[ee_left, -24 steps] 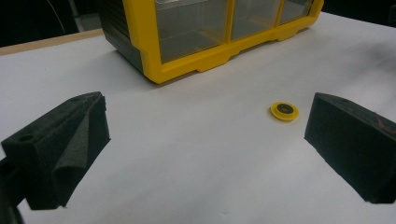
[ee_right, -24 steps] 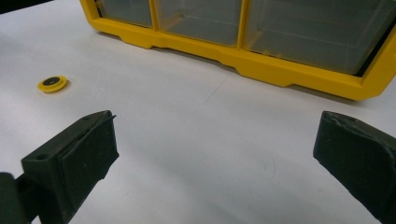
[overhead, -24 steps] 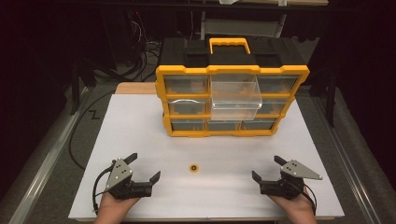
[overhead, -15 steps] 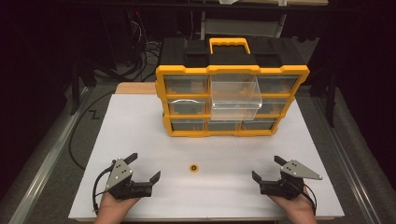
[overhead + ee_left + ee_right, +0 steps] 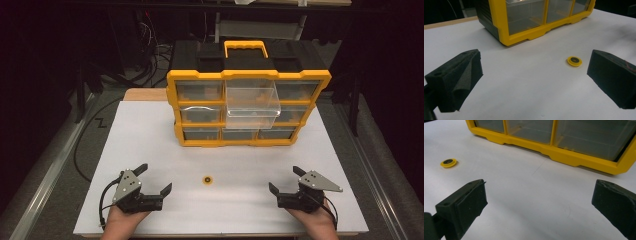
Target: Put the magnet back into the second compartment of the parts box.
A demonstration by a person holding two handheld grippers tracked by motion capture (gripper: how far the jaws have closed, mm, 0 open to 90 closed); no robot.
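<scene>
Here we have a small yellow disc (image 5: 207,179) with a dark centre lying flat on the white table (image 5: 150,135), between our two grippers and a little nearer the left one. It sits alone on the bare surface, well apart from the yellow organizer box (image 5: 247,107) that stands at the far side of the table.

Our left gripper (image 5: 153,180) rests low near the front edge of the table, held in the left hand (image 5: 120,222), its jaws spread wide and holding nothing. In the left gripper view the disc (image 5: 574,61) lies on the table ahead, close to the jaw on the right of that view but not touching it, and the lower corner of the box (image 5: 529,22) rises beyond.

Our right gripper (image 5: 285,180) sits at the other front corner in the right hand (image 5: 315,222), also spread wide and empty. In the right gripper view the disc (image 5: 448,162) lies far off to the left, well apart from both jaws, with the bottom row of the box (image 5: 564,147) straight ahead.

The box has clear drawers in a yellow frame and a yellow handle on its black top. One clear drawer (image 5: 251,102) in the middle stands pulled out toward us; whether anything lies in it we cannot tell.
</scene>
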